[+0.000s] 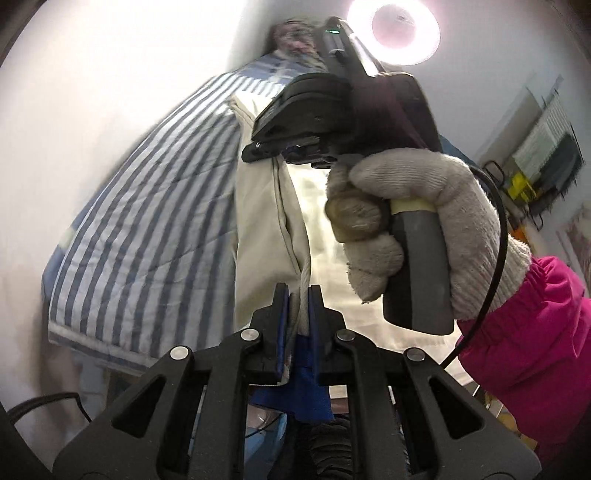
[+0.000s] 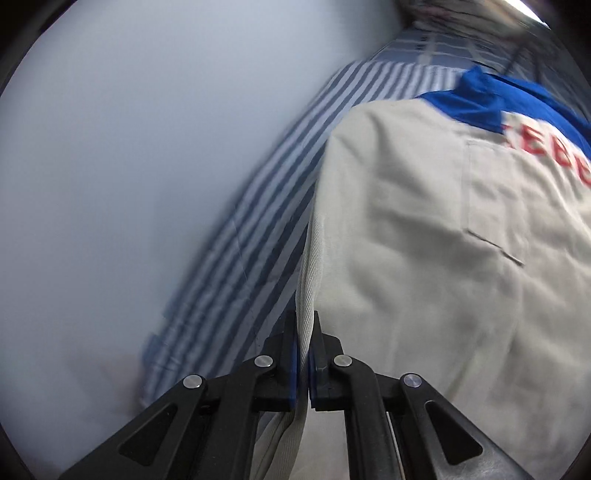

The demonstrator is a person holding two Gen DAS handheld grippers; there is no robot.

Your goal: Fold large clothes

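Both claws, left claw (image 1: 300,295) and right claw (image 2: 304,332), are clamped on the beige jacket (image 2: 424,258) hem, so keep that edge taut between them while folding over the striped bed (image 2: 258,206) beyond.

Right gripper (image 1: 280,155) is hanging right in front of the left one, blocking that side; the striped bedding (image 1: 147,221) is lying open beside the cream jacket (image 2: 424,240).

Ring lamp (image 1: 394,26) glare overhead — motion blur, fisheye-warped dark edges.
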